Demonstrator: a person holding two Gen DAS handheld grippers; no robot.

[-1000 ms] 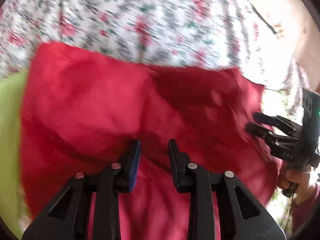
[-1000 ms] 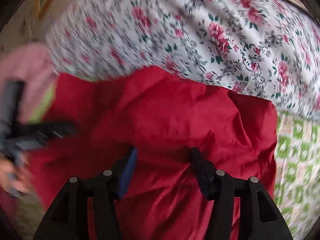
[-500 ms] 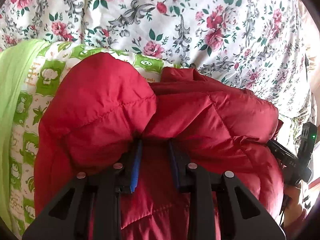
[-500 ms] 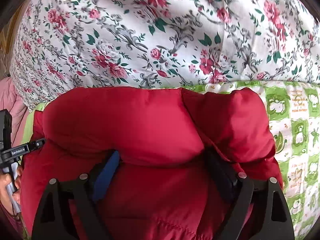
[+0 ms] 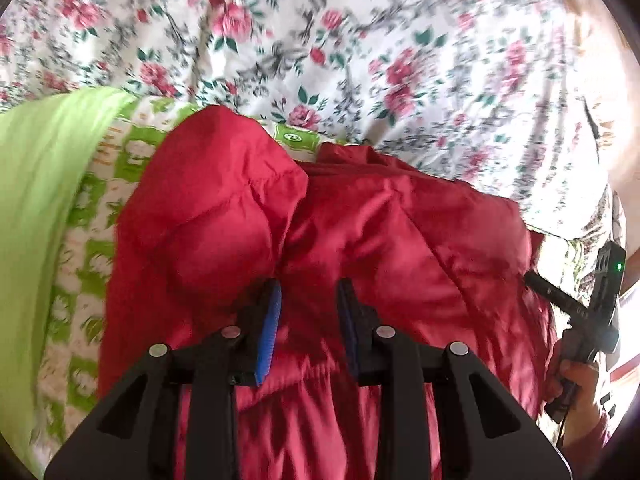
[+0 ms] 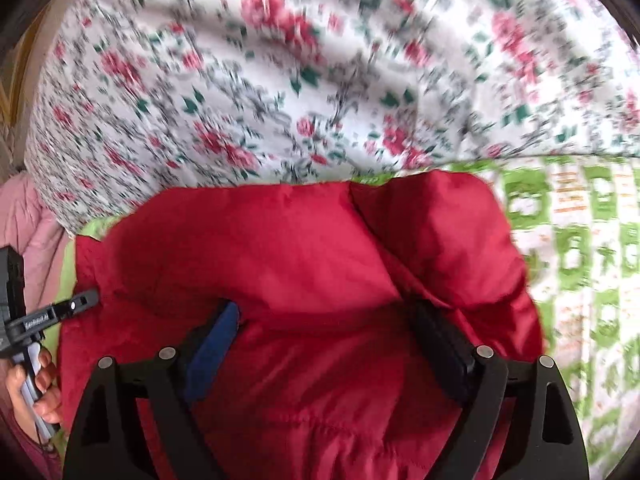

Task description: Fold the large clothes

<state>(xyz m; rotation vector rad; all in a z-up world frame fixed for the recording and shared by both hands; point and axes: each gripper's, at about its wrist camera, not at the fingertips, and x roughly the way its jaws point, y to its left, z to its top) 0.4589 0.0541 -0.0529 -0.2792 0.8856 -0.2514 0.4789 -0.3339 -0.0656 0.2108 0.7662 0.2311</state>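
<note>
A red padded jacket (image 5: 360, 240) lies bunched on a bed, also filling the right wrist view (image 6: 300, 260). My left gripper (image 5: 308, 292) has its jaws partly open with red fabric between and under them; I cannot tell whether they pinch it. My right gripper (image 6: 324, 316) is wide open, its fingers pressed into the jacket's folds, holding nothing. Each gripper shows in the other's view: the right one at the jacket's right edge (image 5: 560, 300), the left one at its left edge (image 6: 68, 308).
A white floral quilt (image 5: 360, 48) lies behind the jacket. A green-and-white patterned blanket (image 6: 580, 240) lies beneath it. A plain lime-green cloth (image 5: 36, 200) is at the left. A pink garment (image 6: 24, 220) lies at the far left of the right wrist view.
Both grippers came down onto the jacket, then drew back slightly. The left jaws have spread a little from half a second ago. The right jaws stay wide.
</note>
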